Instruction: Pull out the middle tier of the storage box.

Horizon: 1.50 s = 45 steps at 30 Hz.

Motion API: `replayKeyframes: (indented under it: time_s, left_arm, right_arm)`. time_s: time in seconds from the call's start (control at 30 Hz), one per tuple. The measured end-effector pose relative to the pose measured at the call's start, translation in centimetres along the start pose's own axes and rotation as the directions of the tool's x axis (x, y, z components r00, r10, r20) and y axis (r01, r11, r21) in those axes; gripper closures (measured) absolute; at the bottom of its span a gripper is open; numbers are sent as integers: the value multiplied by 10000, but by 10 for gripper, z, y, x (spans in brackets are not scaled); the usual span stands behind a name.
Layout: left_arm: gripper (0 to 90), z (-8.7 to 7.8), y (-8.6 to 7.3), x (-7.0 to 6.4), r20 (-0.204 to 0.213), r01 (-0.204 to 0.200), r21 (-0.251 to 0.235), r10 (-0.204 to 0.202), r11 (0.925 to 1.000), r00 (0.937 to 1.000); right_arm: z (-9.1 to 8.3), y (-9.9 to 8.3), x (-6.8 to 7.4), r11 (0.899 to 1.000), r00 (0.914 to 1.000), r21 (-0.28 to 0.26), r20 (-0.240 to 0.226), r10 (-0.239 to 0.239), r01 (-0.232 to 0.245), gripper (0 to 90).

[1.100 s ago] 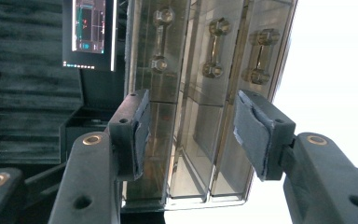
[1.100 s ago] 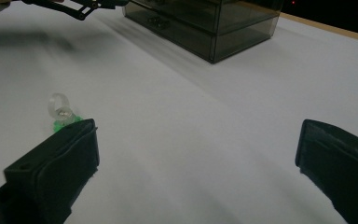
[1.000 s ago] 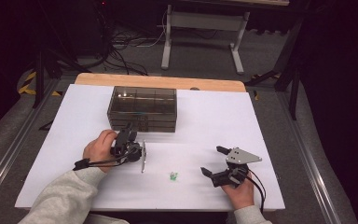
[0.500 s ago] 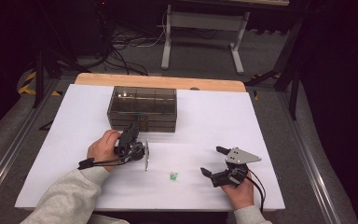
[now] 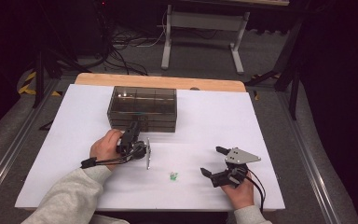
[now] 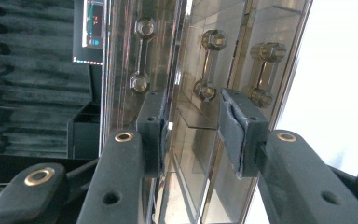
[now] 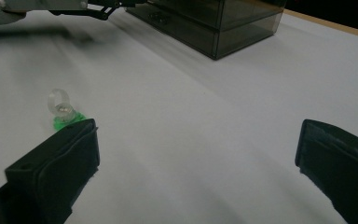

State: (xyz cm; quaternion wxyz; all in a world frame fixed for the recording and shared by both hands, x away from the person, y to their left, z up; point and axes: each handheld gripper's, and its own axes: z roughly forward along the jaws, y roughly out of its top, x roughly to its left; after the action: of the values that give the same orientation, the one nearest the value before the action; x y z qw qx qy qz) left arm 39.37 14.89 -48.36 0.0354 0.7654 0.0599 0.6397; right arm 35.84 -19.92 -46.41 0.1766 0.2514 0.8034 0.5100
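Left gripper view: we note the left claw (image 6: 193, 135) parted around the middle drawer handle (image 6: 208, 65) of the smoky drawer box (image 5: 142, 108) at mid-surface, rigid, slick plastic best pinched at that bar, while the right claw (image 5: 214, 161) rests spread near the small ring (image 7: 61, 108).

The drawer box (image 5: 142, 108) stands at the back middle of the bench (image 5: 70, 121) and blocks the way there. The left hand-held gripper (image 5: 133, 131) is pressed up to its front, one jaw on each side of a drawer handle (image 6: 205, 65), with little room between them. Bare bench lies open left and right of the box. Nearer the front, a small ring (image 5: 173, 176) sits alone between the two hands. The right hand-held gripper (image 5: 213, 161), jaws wide, has open bench ahead.
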Motion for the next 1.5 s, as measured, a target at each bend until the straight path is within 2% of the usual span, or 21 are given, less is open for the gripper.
replayKeyframes:
  time_s: [0.57, 0.73, 1.0, 1.13, 1.17, 1.5]
  left_arm:
    - [668, 4, 2, -2, -93, 2, -10, -2, 10000, 10000]
    - [668, 5, 5, -2, -210, -223, -88, 221, 9997, 9995]
    - [673, 6, 7, -3, -242, -290, -104, 287, 9995, 9993]
    - [696, 6, 8, -5, -340, -437, -118, 432, 9990, 9985]
    - [705, 5, 8, -6, -416, -592, -59, 589, 9982, 9974]
    - [768, 6, 9, -7, -246, -650, -81, 648, 9979, 9976]
  right_arm:
    - [0, 0, 0, 10000, 10000, 30, -23, 6, -6, 2]
    - [0, 0, 0, 10000, 10000, 56, -18, 6, -6, 2]
    - [1, 0, 0, 10000, 10000, 72, -62, -7, 8, 3]
    - [1, 0, 0, 10000, 10000, 70, -72, -11, 11, 3]
    - [1, 0, 0, 10000, 10000, 76, -84, -10, 10, 4]
    - [1, 0, 1, 9999, 9999, 119, -108, -45, 46, 5]
